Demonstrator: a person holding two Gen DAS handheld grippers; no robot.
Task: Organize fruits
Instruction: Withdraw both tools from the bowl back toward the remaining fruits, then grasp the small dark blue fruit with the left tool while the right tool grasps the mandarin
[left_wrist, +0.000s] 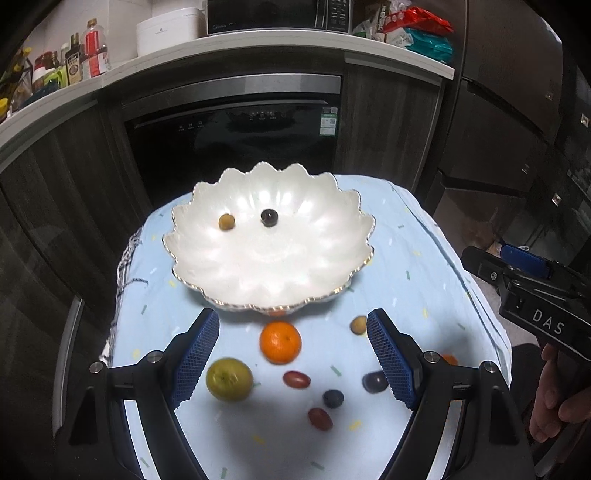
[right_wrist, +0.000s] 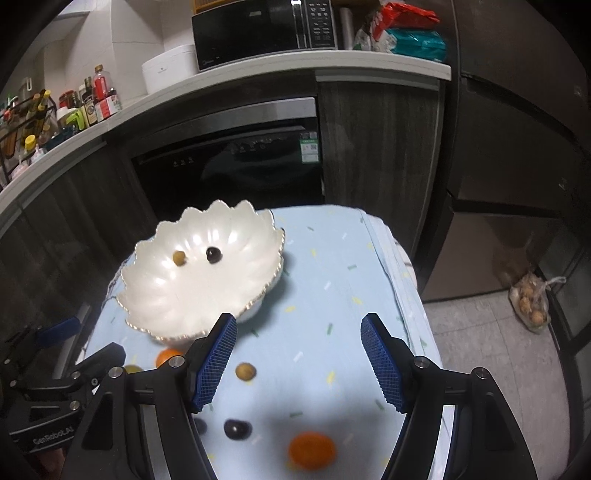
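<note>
Pearl-white scalloped bowl stands at the far end of the cloth-covered counter, holding two small fruits. An orange, green fruit and grapes lie loose nearer. Left tongs and right tongs hover open, empty. Next: straddle one fruit, close. Dark kitchen cabinets stand behind.
</note>
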